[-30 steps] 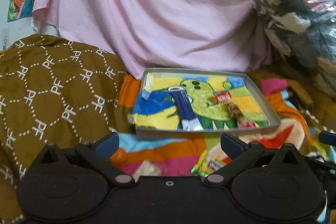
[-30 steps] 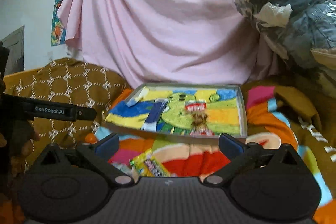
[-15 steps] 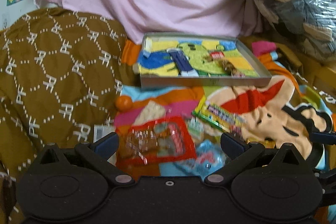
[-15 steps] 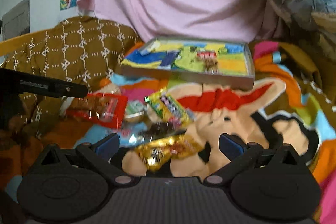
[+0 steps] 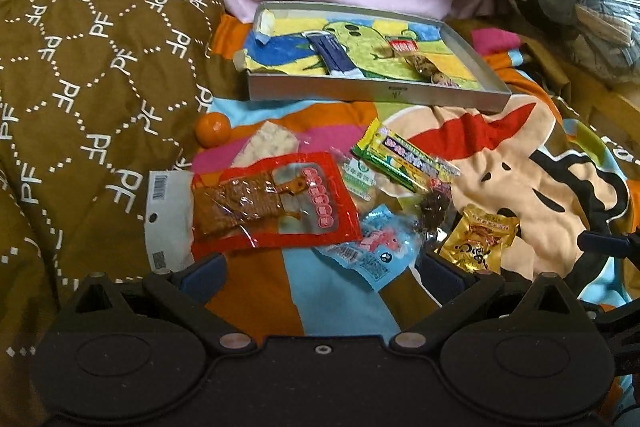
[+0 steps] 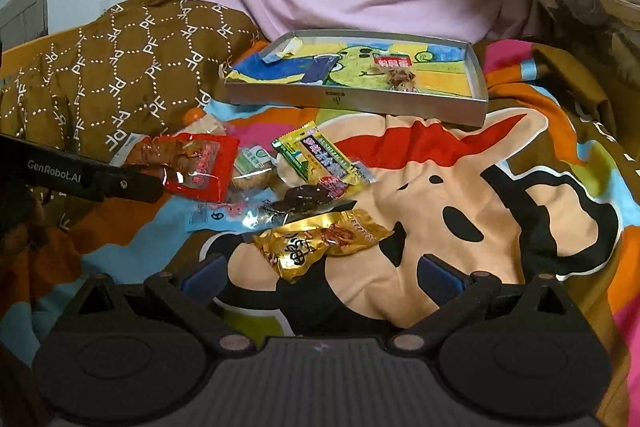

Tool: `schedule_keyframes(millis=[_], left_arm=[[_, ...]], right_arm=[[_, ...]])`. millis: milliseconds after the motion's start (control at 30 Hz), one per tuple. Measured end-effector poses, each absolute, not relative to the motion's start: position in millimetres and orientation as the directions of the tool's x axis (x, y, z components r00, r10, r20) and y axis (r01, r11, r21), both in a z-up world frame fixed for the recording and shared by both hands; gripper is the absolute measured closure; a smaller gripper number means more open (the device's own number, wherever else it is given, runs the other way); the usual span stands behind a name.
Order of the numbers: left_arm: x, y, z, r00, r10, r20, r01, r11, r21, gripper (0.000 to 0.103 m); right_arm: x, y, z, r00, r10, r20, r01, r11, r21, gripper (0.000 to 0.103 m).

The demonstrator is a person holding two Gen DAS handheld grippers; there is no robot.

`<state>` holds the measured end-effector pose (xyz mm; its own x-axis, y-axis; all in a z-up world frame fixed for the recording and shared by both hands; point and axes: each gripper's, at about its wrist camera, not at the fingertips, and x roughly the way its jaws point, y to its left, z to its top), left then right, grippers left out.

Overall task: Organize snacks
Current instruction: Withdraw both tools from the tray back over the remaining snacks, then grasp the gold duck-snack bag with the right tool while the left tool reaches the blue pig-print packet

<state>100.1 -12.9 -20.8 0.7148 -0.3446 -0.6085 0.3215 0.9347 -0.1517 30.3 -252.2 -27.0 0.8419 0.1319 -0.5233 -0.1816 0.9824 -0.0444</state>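
While both grippers hang wide open and empty over the bed, the loose snacks lie heaped on the cartoon-printed blanket (image 5: 500, 163), just short of the shallow grey tray (image 5: 376, 93) that already holds a few packets. The left gripper (image 5: 320, 267) points at the red plastic pouch of brown snack pieces (image 5: 272, 203) and the pale blue wrapper (image 5: 376, 247); the right gripper (image 6: 320, 267) sits just behind the crinkled gold foil packet (image 6: 320, 243). These should all be light, thin and slippery (foil especially), likely to crumple or slide out of a flat pinch. A grip on a sealed end seam looks safest, clear of the brittle contents. The small orange fruit (image 5: 213, 129) by the brown patterned quilt (image 5: 92, 75) may roll.
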Motion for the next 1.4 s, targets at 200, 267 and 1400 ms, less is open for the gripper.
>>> schedule_keyframes(millis=[200,267,1400], left_arm=[[108,-25,-32,0.689,-0.327,-0.647,0.345,0.933,-0.104,0.001],[111,-28,-35,0.679,-0.329,-0.656,0.354,0.930,-0.100,0.001],[186,-52,-66,0.510,-0.583,-0.632,0.548,0.787,-0.284,0.001]], right_arm=[[40,-250,-34,0.819,0.100,-0.565,-0.164,0.984,-0.063,0.000],[43,-248,-36,0.814,0.091,-0.573,-0.166,0.983,-0.081,0.000],[87,-242,-43,0.779,0.143,-0.610,-0.324,0.925,-0.198,0.000]])
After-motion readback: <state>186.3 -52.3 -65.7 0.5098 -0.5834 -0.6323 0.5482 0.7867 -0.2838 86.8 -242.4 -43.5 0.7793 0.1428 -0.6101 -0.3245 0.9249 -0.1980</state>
